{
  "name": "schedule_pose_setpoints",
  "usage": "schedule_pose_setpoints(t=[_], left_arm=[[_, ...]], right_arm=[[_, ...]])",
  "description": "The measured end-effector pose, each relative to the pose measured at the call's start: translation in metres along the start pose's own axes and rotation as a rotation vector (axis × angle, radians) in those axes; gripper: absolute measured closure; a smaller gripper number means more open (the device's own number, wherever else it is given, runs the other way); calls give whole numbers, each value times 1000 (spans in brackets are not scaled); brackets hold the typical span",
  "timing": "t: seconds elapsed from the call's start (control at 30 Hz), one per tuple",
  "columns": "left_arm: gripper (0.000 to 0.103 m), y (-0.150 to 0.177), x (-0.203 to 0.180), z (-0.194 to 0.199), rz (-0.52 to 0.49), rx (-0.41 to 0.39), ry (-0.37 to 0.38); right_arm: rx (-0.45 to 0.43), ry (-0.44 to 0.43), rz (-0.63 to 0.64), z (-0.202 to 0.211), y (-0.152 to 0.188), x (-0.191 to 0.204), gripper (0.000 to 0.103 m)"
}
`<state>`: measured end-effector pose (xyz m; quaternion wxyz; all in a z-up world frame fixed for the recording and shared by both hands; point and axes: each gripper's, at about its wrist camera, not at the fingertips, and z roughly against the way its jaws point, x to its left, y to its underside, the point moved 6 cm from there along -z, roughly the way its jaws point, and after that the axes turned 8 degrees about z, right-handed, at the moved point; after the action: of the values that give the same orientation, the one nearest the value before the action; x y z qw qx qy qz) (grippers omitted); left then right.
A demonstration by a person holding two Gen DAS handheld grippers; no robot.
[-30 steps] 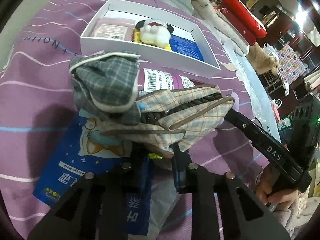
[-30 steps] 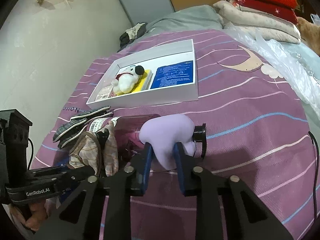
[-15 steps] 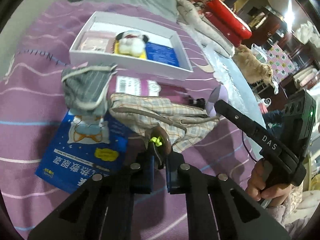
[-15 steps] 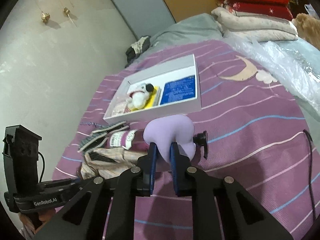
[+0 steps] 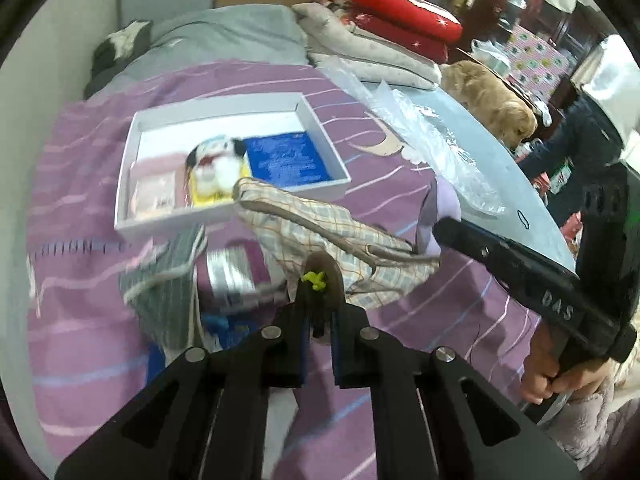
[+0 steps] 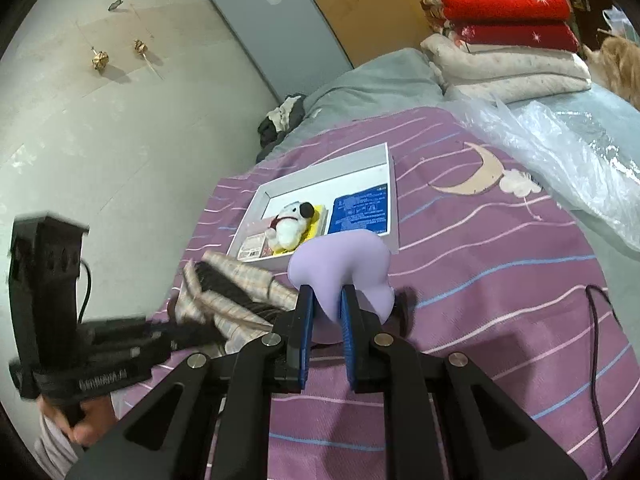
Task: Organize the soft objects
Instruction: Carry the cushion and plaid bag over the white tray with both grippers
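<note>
Jaws of left gripper (image 5: 320, 322) clamped on brown tab with green tag at end of plaid fabric item (image 5: 320, 232); closing just finished. Jaws of right gripper (image 6: 326, 312) pinch lilac soft pad (image 6: 340, 268). Both ends held above purple bedspread (image 6: 500, 280), near white box (image 5: 132, 184).

Step, as judged: carry toward box. Next: clear box wall, find bare spot beside plush dog (image 6: 290, 224), blue packet (image 6: 360, 210).

Unclear: whether pad and plaid piece are one item. Left view blurred; grey checked cloth (image 5: 168, 288) smeared.

A beige plaid cloth (image 5: 320, 224), a lilac pad (image 6: 340, 268) and a white box (image 5: 224, 120) on purple striped bedding (image 6: 500, 264).
</note>
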<state>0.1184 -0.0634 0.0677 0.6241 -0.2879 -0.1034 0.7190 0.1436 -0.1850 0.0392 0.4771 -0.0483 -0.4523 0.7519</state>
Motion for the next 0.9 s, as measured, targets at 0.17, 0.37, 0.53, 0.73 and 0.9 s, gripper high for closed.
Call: schedule_pose_setpoints(t=[0.17, 0.37, 0.53, 0.73, 0.9], left_arm=[[94, -26, -5, -10, -65, 30, 15], [94, -47, -4, -21, -111, 63, 14], [94, -57, 4, -30, -131, 76, -20], [94, -79, 10, -45, -139, 92, -18], [94, -102, 10, -63, -156, 105, -32]], right_arm=[[-1, 17, 10, 0, -12, -1, 91], [41, 19, 24, -13, -20, -4, 91], [62, 19, 30, -28, -27, -4, 91], [68, 33, 44, -45, -40, -6, 91], [69, 63, 35, -60, -55, -19, 91]])
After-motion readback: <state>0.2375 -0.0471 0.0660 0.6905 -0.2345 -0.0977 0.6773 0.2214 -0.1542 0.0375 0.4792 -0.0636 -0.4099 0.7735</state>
